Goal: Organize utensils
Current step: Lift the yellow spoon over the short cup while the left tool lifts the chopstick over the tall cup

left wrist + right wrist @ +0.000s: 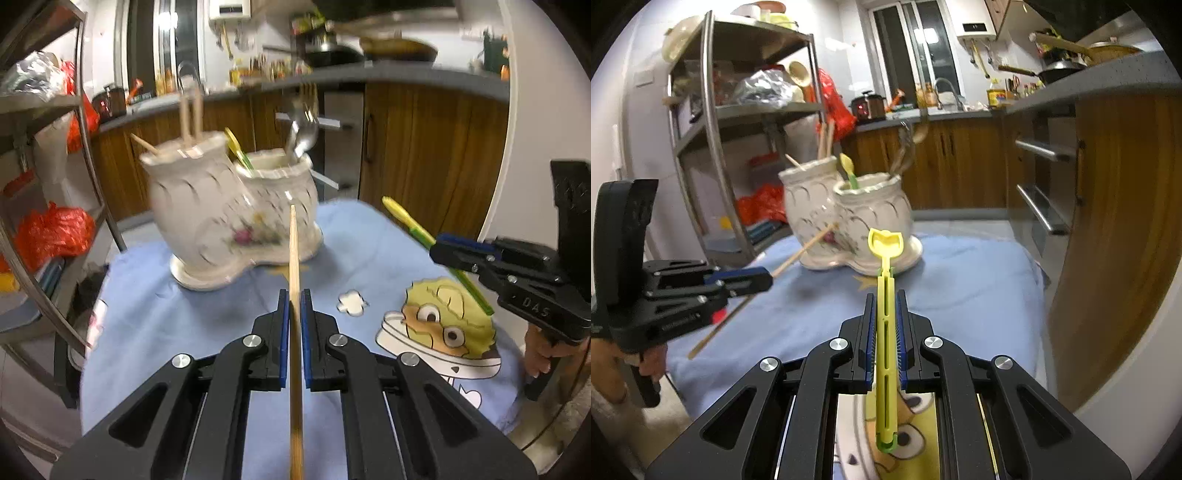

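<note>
A white ceramic double-pot holder (229,218) stands on the blue cloth; it also shows in the right wrist view (849,218). Its left pot holds chopsticks (190,114), its right pot a yellow-green utensil (238,149) and metal spoons (304,134). My left gripper (294,295) is shut on a wooden chopstick (294,251) that points toward the holder. My right gripper (885,299) is shut on a yellow-green plastic utensil (885,251), its head just short of the holder. Each gripper shows in the other's view, the right one (443,247) and the left one (764,278).
The blue cloth (166,317) with a cartoon dog print (443,325) covers a small table. A metal shelf rack (713,122) with red bags stands to the left. Wooden kitchen cabinets (960,162) and a grey counter (406,74) lie behind and to the right.
</note>
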Demonstrator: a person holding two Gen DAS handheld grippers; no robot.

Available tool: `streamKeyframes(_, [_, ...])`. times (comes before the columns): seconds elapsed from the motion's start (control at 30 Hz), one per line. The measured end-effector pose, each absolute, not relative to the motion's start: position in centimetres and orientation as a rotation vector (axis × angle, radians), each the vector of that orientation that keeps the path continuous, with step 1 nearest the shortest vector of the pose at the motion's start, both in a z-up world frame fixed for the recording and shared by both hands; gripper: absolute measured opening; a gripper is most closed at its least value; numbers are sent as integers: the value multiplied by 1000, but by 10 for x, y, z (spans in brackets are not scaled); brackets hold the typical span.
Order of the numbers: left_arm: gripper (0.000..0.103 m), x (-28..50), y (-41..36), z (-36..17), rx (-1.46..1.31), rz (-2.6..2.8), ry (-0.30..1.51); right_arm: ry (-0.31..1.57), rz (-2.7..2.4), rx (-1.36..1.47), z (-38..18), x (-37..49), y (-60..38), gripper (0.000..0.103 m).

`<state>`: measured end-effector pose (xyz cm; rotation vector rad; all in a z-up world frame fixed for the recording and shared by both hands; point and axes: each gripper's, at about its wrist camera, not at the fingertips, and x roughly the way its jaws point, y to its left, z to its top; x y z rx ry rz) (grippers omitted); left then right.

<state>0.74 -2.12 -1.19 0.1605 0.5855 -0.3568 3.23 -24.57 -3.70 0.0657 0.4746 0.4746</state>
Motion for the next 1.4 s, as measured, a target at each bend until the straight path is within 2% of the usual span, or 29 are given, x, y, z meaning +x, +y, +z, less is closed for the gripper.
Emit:
streamKeyframes(0.33, [6, 30, 28, 39, 25, -362, 396, 388, 503, 103, 7, 65, -225, 11])
streamKeyframes(0.73, [6, 107, 48, 97, -130, -366, 218, 267, 557, 229, 46, 143, -198, 11])
streamKeyframes(1.13, [6, 176, 37, 89, -195, -281, 95, 250, 552, 281, 25, 195, -174, 11])
streamKeyframes(1.4, [6, 173, 23, 69, -110, -286, 68, 238, 507, 182, 8, 198, -159, 11])
